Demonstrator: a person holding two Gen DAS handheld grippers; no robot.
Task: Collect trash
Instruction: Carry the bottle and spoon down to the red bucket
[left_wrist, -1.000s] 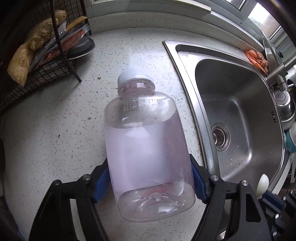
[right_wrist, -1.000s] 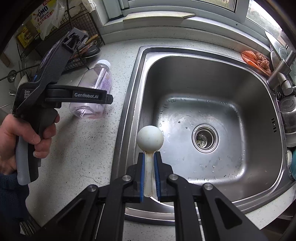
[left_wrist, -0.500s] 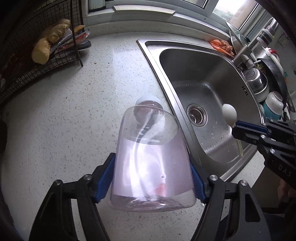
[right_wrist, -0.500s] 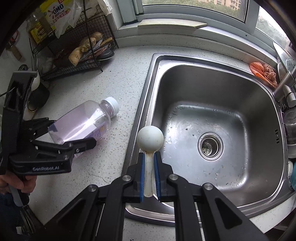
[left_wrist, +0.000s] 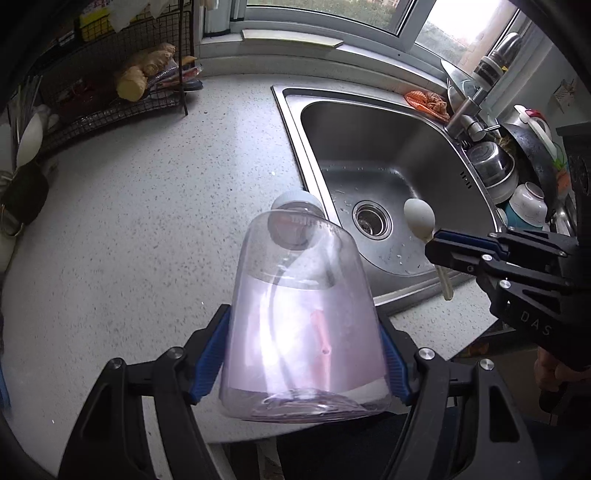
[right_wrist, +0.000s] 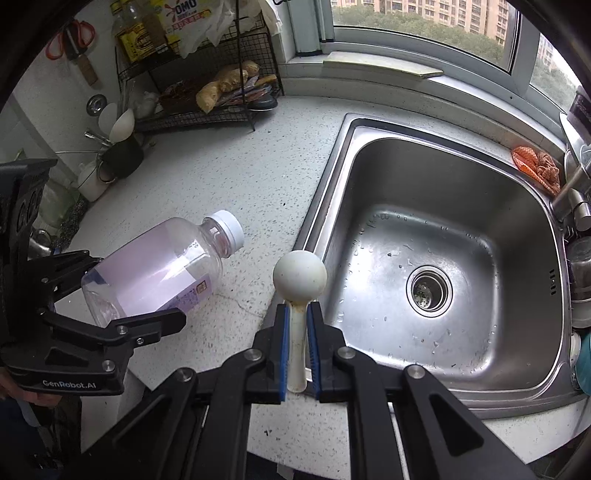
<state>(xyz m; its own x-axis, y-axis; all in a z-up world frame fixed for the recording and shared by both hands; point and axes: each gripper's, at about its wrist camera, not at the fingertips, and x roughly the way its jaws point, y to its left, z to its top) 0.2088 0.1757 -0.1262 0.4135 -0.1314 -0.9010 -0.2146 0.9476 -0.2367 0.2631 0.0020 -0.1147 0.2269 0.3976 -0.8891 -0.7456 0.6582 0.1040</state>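
My left gripper (left_wrist: 301, 354) is shut on a clear plastic bottle (left_wrist: 303, 325) with a white cap and a pale purple label, held in the air above the counter's front edge, cap pointing away. It also shows in the right wrist view (right_wrist: 155, 269), at the left. My right gripper (right_wrist: 296, 328) is shut on the handle of a white plastic spoon (right_wrist: 299, 280), bowl end forward, held above the sink's left rim. The left wrist view shows the spoon (left_wrist: 421, 218) and right gripper (left_wrist: 439, 251) at the right.
A steel sink (right_wrist: 443, 258) fills the right. An orange cloth (right_wrist: 535, 166) lies at its far corner by the faucet (left_wrist: 469, 110). A wire rack (right_wrist: 207, 92) with ginger stands at the back left. Dishes (left_wrist: 524, 199) are stacked right of the sink. The speckled counter (left_wrist: 147, 221) lies below.
Both grippers have pulled back and up from the counter toward its front edge, each keeping its hold. The bottle has risen off the counter.
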